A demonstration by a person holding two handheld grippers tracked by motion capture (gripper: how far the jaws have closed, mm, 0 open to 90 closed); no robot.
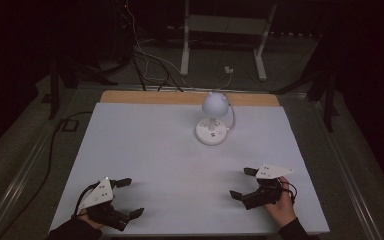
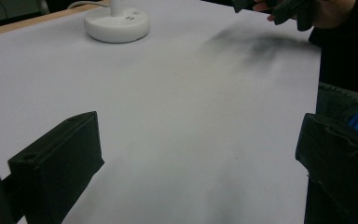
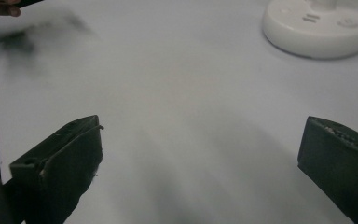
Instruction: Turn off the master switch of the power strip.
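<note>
Jaws of the left gripper [image 1: 129,197] and right gripper [image 1: 243,182] gape wide, empty, above the white table [image 1: 145,145]; the desk lamp [image 1: 212,120] stands well ahead of both.

Dim lab: floor cables [image 1: 150,60], metal stand [image 1: 225,30].

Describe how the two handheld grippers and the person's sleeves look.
Each gripper, left and right, is black, with two blocky black jaws and a pale grey three-cornered plate on top bearing small dark marks. A thin black cable loops from the right one. The sleeves are dark.
</note>
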